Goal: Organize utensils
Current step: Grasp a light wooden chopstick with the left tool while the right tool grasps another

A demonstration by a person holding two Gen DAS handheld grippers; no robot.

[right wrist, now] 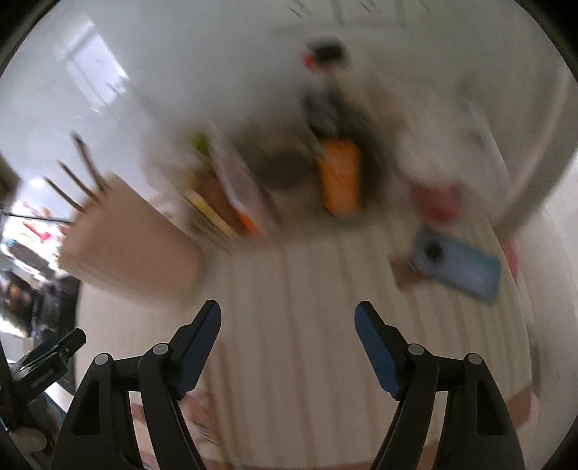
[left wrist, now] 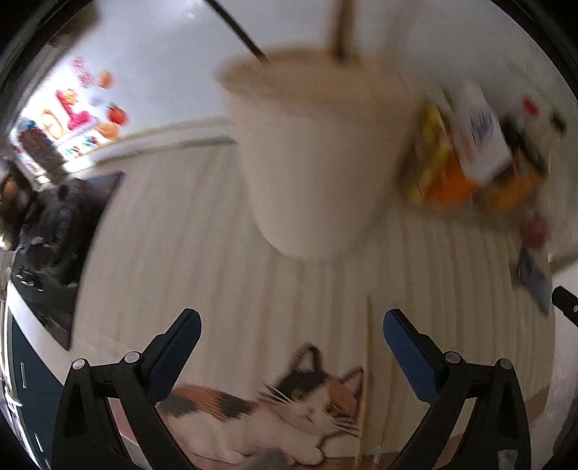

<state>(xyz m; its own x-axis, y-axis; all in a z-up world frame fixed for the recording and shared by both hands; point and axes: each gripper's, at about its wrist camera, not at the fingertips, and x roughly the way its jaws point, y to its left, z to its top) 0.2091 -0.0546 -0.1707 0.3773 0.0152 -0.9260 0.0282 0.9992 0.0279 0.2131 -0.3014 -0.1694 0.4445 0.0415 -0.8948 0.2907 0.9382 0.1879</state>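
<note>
**Approach Phase: Both Grippers Empty, One Chopstick Lying Loose**

The left gripper (left wrist: 292, 327) is hovering over the table (left wrist: 180, 235) with its jaws spread wide and nothing between them. The right gripper (right wrist: 288, 321) is likewise standing wide apart and empty. Both views are blurring heavily, so fine detail is unreliable.

The cup (left wrist: 307, 162) is standing upright on the striped mat ahead of the left gripper, and it is holding several sticks (left wrist: 236, 27) that lean out over its rim. In the right view the same cup (right wrist: 133, 238) is sitting to the left, well apart from that gripper. A single chopstick (left wrist: 365, 379) is lying flat on the mat, just beside the cat picture (left wrist: 289, 408) and between the left gripper's fingers in the view. A phone (right wrist: 457, 265) and a cluster of packets (left wrist: 455, 162) are occupying the far side of the table; they are not part of the task.

Judged from this layout, the step in hand is picking up the loose chopstick. For a sound grasp, the operator should be lowering the left gripper until the pads straddle the thin shaft crosswise, closing near mid-length so it does not pivot. The stick is slender and light and is likely to roll away under a glancing touch. Lifting it nearly vertical before moving to the cup should help it clear the rim and the leaning sticks.
</note>
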